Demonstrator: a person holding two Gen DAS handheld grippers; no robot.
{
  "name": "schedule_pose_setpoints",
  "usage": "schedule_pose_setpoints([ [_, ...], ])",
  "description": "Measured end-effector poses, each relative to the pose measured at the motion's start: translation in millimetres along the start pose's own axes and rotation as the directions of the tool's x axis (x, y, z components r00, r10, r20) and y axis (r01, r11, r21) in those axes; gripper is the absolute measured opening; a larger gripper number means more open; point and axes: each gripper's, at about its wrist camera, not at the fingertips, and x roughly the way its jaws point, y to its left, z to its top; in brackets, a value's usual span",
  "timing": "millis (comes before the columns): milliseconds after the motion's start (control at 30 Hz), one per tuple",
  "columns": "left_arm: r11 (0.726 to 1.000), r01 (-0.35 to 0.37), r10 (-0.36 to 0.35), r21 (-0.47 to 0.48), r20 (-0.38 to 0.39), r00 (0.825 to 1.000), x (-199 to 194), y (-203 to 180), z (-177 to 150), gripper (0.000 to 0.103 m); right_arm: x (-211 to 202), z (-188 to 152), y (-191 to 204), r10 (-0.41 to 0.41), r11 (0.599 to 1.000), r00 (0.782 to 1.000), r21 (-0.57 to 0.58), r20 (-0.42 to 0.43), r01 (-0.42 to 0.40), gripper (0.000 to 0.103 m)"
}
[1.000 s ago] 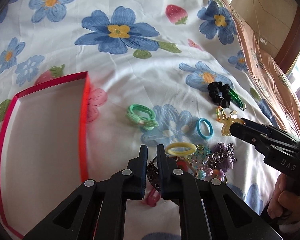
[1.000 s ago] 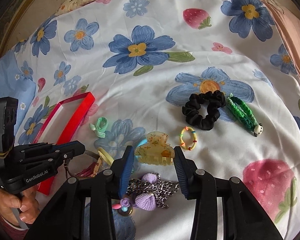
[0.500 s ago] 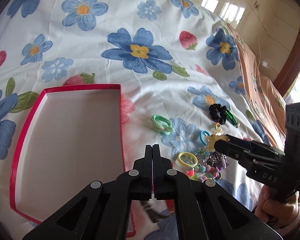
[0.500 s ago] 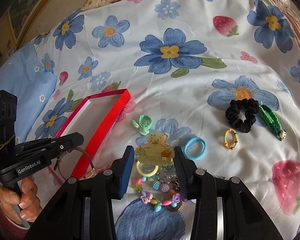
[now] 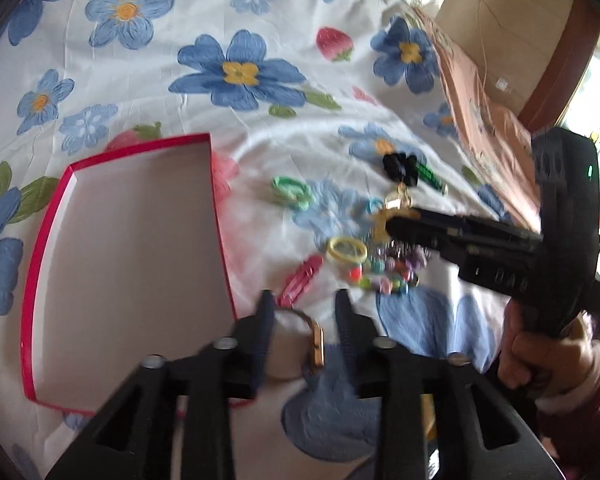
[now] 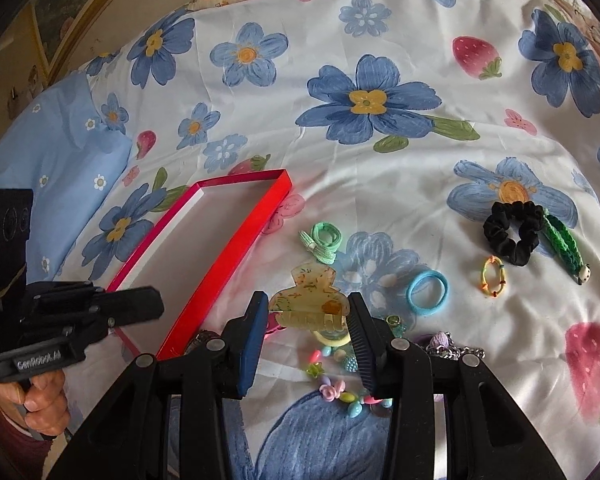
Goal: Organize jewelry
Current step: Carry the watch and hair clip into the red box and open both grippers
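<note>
Amber hair claw sits clamped in our right gripper. Our left gripper is opening around a bangle, pads clear. Red tray lies centre-left, beads below.

Bright daylight; left view blurred, fisheye-warped edges.

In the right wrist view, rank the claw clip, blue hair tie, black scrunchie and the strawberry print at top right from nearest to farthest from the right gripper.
1. Claw clip: held between the right gripper's fingers.
2. Blue hair tie: just right, on the sheet.
3. Black scrunchie: farther right and up.
4. Strawberry print: far, upper right.
</note>
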Motion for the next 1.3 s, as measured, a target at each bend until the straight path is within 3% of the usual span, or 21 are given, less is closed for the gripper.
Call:
schedule_pose_setpoints([
  [167,0.997,-0.057,0.061,0.049,-0.084,0.995,26,-23,-11,0.032,-4,-9,-10,-0.01,1.0,1.0,0.027,-0.01,0.01,0.041],
  [233,0.996,-0.069,0.075,0.057,-0.107,0.991,35,-29,-11,0.013,-6,-11,-11,-0.012,1.0,1.0,0.028,-0.009,0.012,0.041],
  [300,0.994,-0.084,0.092,0.076,-0.109,0.99,41,-34,-12,0.007,-9,-12,-11,-0.013,0.999,1.0,0.031,-0.007,0.013,0.041],
  [500,0.992,-0.093,0.099,0.09,-0.064,0.993,28,-39,-12,0.006,-11,-13,-10,0.001,0.999,1.0,0.041,-0.005,-0.001,0.041],
  [667,0.997,-0.067,0.067,0.047,0.01,0.998,-2,-28,-10,0.006,-8,-9,1,0.024,0.999,1.0,0.025,-0.004,-0.024,0.041],
  [900,0.993,-0.113,0.114,-0.017,0.105,0.988,-43,3,-4,0.006,5,4,24,0.069,0.998,0.998,-0.009,-0.01,-0.069,0.041],
  [1300,0.965,-0.189,0.211,-0.18,0.107,0.972,-53,73,4,0.006,46,33,74,0.153,0.984,0.988,-0.083,-0.032,-0.155,0.041],
])
